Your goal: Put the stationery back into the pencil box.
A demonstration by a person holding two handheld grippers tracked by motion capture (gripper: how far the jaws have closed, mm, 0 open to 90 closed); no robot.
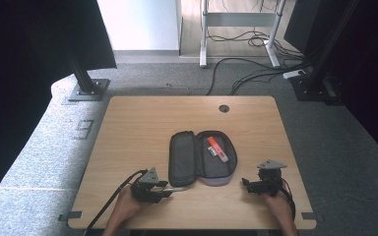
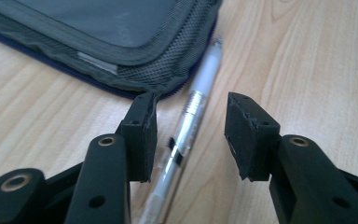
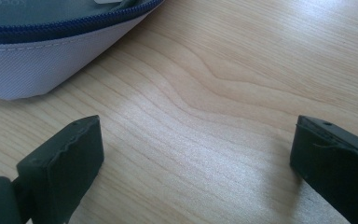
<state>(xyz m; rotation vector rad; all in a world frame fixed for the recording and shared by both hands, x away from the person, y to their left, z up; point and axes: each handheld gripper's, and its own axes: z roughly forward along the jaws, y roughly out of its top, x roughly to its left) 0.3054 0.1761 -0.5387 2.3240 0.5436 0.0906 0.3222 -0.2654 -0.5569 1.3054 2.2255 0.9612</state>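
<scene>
Wooden table: left gripper straddles unlabelled pen.

A light wooden bench stands on grey carpet. Beyond its far edge, black cables trail across the floor beneath a white desk frame. Dark curtains flank both sides; a white wall panel is brightly lit.

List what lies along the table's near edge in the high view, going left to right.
Left claw → clear plastic pen with a silver tip → open grey fabric pencil case → right claw.
</scene>
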